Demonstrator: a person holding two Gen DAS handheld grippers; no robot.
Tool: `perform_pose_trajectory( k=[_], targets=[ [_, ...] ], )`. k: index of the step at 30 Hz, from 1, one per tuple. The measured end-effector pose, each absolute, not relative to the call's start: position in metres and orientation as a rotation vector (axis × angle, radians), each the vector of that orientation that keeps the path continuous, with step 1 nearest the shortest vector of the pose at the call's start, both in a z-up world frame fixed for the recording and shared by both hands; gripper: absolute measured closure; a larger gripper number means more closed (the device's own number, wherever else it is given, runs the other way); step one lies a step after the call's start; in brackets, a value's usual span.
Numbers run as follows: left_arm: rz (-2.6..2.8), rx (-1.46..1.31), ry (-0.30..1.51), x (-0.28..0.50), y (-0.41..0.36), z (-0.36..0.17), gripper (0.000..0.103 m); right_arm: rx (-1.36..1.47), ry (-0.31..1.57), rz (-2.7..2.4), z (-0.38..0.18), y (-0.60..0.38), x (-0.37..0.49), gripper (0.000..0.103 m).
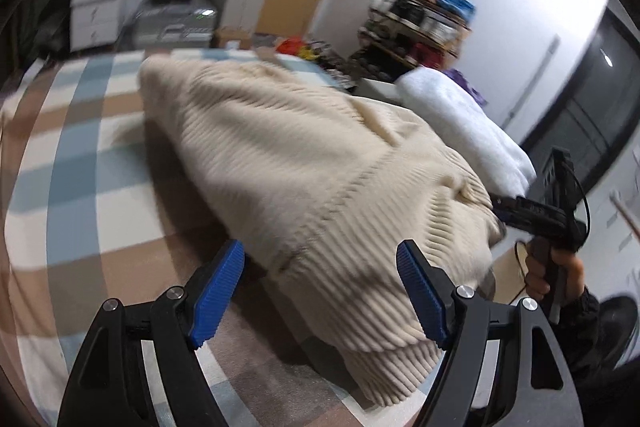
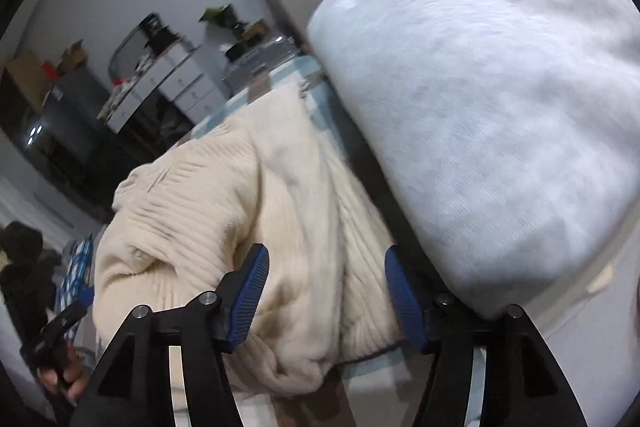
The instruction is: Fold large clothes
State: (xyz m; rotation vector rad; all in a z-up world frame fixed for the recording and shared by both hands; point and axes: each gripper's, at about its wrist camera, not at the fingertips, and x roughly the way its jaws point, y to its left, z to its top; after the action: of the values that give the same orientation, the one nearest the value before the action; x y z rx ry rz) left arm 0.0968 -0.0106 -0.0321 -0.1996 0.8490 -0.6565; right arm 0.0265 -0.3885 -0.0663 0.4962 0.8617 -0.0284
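The left tongs (image 1: 320,291) stand wide apart with nothing pinched; the ribbed hem of the cream sweater (image 1: 304,171) lies between and just under the blue pads (image 1: 218,297), which do not press on it. The right tongs (image 2: 326,299) are likewise parted, the sweater's bunched edge sitting in the gap without being squeezed, so neither pair has hold of anything. The sweater lies in a rumpled heap on a checked blanket (image 1: 68,155) in blue, tan and white; whether a bed or something else carries it cannot be told. Just beside the sweater on its right sits a thick white bundle (image 2: 500,107), already rolled or folded. In the left view a hand (image 1: 554,273) grips the handle of the other tool at the sweater's far corner. By the look of it the sweater is between folds, partly gathered, not yet squared. The next move likely calls for each pair to close on a corner or hem, lift evenly, and lay the cloth over without dragging the white bundle.
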Motion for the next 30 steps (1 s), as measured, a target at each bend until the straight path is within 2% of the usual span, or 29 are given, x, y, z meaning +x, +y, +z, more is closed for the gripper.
perform_pose_trajectory(
  k=[7,13,17,27,30],
  targets=[
    [-0.611,-0.264,0.855,0.097,0.001,-0.032,0.028,0.335,0.941,-0.140,-0.076,-0.360,0.058,0.033],
    [-0.636,-0.275,0.865,0.099,0.005,-0.037,0.028,0.344,0.969,-0.138,-0.075,-0.345,0.046,0.037],
    [-0.668,-0.259,0.863,0.101,-0.002,-0.038,0.028,0.374,1.011,-0.087,-0.084,-0.338,0.048,0.056],
    [-0.601,-0.273,0.790,0.104,0.032,-0.027,0.028,0.332,1.106,0.247,-0.082,-0.253,0.023,0.057],
    [-0.583,-0.269,0.782,0.102,0.039,-0.025,0.028,0.339,1.012,0.246,-0.048,-0.268,0.015,0.057]
  ],
)
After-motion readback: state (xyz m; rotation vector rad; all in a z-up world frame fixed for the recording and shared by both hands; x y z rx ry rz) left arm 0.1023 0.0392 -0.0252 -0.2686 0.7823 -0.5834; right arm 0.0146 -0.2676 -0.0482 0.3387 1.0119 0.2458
